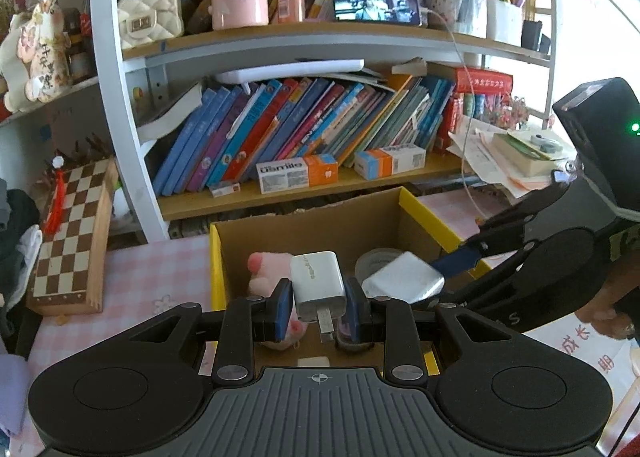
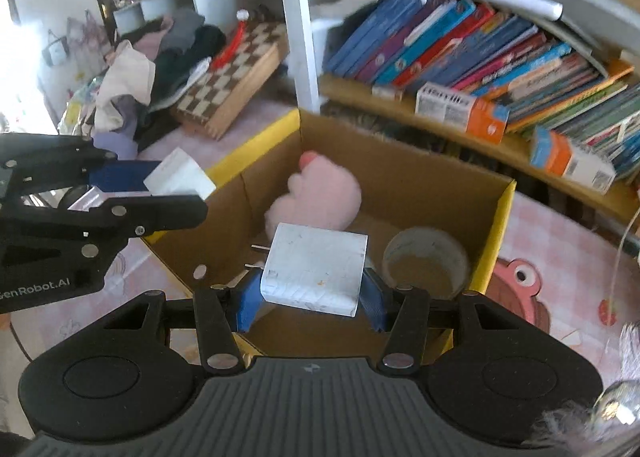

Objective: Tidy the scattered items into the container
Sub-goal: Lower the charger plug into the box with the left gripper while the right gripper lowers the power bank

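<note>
Chargers, two, both white: one per gripper, both held over the open cardboard box [image 1: 304, 233] with yellow-edged flaps on the pink checked counter [image 1: 136, 281]. My left gripper [image 1: 318, 307] has its jaws pinching the small wall charger [image 1: 318, 283] across its flat sides, prongs pointing back toward the camera. My right gripper [image 2: 312, 297] has its jaws pinching the larger flat charger [image 2: 314, 269] by its two side faces, its two pins sticking out to the left. Judgement: both are rigid plastic blocks, light, smooth-skinned and so a bit slippery against the blue pads [image 2: 250, 303]; the flat opposing faces are the right place to hold, never the prongs. Neither looks fragile, so a short drop into the box should do no harm. Count inside the box: one pink plush toy [image 2: 320, 193], soft; one roll of tape [image 2: 426, 263] lying flat. That makes two items in, two in hand. Other loose items on the counter: cannot tell from these views.
</note>
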A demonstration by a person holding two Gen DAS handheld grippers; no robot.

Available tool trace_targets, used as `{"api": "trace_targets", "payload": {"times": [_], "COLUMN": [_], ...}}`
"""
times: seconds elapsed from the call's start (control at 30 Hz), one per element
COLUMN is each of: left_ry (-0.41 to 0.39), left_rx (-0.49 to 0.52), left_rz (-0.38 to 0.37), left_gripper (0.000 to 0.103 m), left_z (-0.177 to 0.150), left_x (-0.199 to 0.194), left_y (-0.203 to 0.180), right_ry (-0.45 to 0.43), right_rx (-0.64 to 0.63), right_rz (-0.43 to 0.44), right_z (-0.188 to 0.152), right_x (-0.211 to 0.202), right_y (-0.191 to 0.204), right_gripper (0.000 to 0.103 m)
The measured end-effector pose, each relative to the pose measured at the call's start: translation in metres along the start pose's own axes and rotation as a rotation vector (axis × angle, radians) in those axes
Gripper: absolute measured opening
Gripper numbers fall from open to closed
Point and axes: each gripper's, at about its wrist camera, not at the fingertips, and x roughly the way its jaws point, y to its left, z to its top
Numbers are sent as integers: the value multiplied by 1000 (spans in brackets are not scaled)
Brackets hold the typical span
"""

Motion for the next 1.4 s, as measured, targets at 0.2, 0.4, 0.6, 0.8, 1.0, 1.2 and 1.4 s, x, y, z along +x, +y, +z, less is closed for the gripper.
{"api": "trace_targets", "payload": {"times": [0.2,0.4,0.6,0.8,1.0,1.2,1.4], "left_ry": [26,63,117,187,245,278,306], "left_rx": [-8,14,51,107,144,167,186], "left_rz": [2,-5,-27,-51,-86,-106,-122], "left_gripper": [26,26,26,26,26,26,26], "left_z": [7,17,29,37,41,44,42], "left_x": [15,37,66,101,130,151,163], "left_y": [4,3,1,-2,-12,-19,-22], "right_ry": [59,129,171,207,209,201,199], "right_rx": [35,20,3,-4,3,19,39], "right_rz": [11,10,22,48,79,101,119], "right_z": [4,6,4,5,4,3,3], "right_x": [16,32,45,57,59,61,64], "right_y": [-7,-13,-17,-19,-22,-23,-24], "right_gripper": [50,50,50,50,50,50,50]}}
